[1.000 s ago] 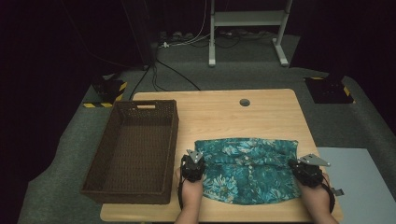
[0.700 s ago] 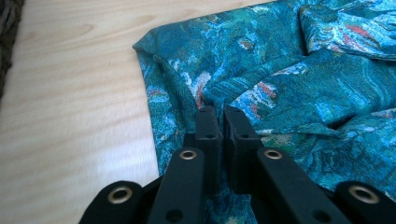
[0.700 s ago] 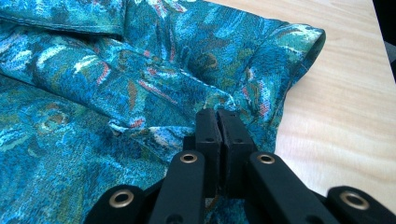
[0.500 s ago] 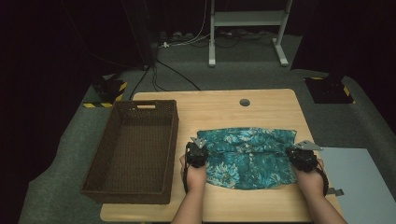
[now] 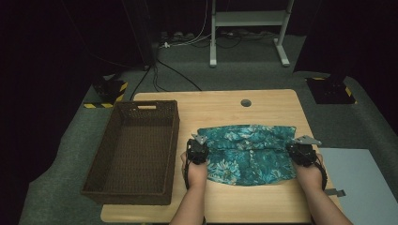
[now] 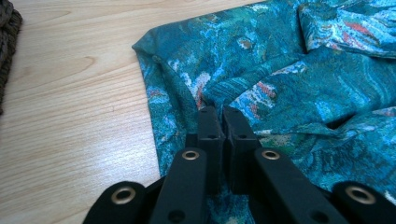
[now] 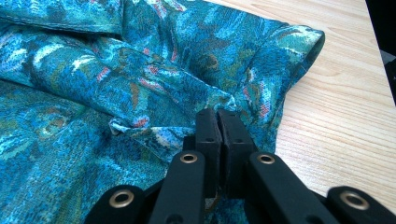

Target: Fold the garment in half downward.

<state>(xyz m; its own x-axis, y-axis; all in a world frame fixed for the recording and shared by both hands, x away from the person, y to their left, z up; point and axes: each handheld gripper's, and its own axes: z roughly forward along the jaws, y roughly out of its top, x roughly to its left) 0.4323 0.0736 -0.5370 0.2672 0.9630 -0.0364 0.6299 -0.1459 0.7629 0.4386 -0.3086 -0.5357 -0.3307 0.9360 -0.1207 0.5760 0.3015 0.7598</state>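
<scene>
Teal printed cloth (image 5: 248, 152), soft and wrinkled with a leaf pattern, lies folded on the pale wooden worktop (image 5: 263, 105). At its left edge the left gripper (image 6: 222, 116) has its black fingers pressed together on a fold of the cloth; at its right edge the right gripper (image 7: 217, 119) pinches it in the same way. Left of the cloth stands a dark woven basket (image 5: 112, 140), rectangular. Beyond the cloth, grey carpet floor (image 5: 244, 65) and cables (image 5: 173, 70).
</scene>
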